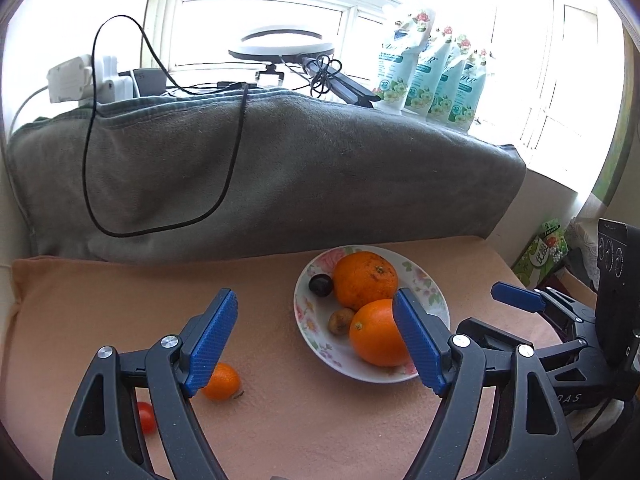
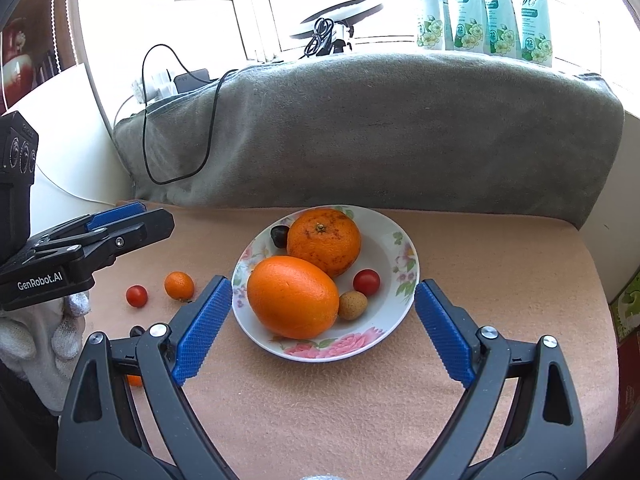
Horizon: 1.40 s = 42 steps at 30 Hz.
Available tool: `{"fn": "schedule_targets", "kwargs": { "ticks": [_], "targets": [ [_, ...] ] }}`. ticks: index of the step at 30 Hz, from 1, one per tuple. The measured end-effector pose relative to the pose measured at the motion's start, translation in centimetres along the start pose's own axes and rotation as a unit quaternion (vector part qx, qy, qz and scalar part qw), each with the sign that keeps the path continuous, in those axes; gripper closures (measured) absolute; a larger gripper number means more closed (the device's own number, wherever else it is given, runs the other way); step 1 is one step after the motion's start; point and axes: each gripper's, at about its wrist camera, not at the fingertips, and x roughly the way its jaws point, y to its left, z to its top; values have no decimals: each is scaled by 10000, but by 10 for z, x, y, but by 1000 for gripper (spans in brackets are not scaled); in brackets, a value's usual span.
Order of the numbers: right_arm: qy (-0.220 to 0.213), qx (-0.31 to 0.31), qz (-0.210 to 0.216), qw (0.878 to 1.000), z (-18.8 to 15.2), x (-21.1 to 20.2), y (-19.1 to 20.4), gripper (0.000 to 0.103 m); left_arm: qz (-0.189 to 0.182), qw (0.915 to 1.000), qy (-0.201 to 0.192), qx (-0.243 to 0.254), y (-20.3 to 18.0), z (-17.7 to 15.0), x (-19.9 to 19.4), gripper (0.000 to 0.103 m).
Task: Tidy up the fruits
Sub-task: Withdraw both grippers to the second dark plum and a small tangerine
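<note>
Both jaws gape wide, empty: left gripper (image 1: 316, 344), right gripper (image 2: 324, 330); plate (image 2: 390, 236) holds two oranges (image 2: 292, 296), one tomato (image 2: 366, 282), ahead of right jaws; another tomato (image 2: 137, 295) and small orange (image 2: 179, 285) lie left on the cloth (image 2: 360, 400).

A peach cloth-covered table (image 2: 460, 240) carries a floral plate (image 2: 394, 248) — left of it lie a small orange (image 2: 179, 285), a cherry tomato (image 2: 137, 295) and a dark fruit (image 2: 137, 331).
</note>
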Motion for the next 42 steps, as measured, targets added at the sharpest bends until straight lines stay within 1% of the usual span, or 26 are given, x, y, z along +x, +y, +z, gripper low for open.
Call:
{"fn": "schedule_targets", "kwargs": {
  "ticks": [5, 14, 25, 29, 32, 38, 39, 40, 42],
  "targets": [
    [17, -74, 131, 9999, 0, 0, 14, 8, 176, 9998, -12, -109, 19, -6, -9, 23],
    [155, -296, 456, 9984, -1, 12, 45, 8, 596, 9973, 39, -439, 67, -23, -24, 23],
    [349, -495, 810, 9949, -1, 32, 80, 8, 1020, 9906, 230, -882, 122, -62, -44, 23],
    [425, -602, 905, 9932, -2, 38, 92, 8, 1074, 9884, 303, -1028, 133, -77, -49, 23],
    [468, -665, 953, 9921, -1, 44, 100, 8, 1045, 9875, 340, -1128, 137, -88, -53, 23],
    [613, -661, 1108, 9897, 1, 60, 113, 8, 941, 9877, 445, -1163, 133, -108, -55, 24],
    [649, -656, 1146, 9891, 1, 64, 115, 8, 900, 9880, 468, -1164, 131, -111, -55, 29],
    [688, -653, 1182, 9884, 1, 67, 117, 8, 847, 9885, 500, -1148, 129, -113, -55, 37],
    [757, -660, 1225, 9874, 1, 74, 121, 8, 756, 9893, 559, -1119, 125, -117, -52, 42]
  ]
}}
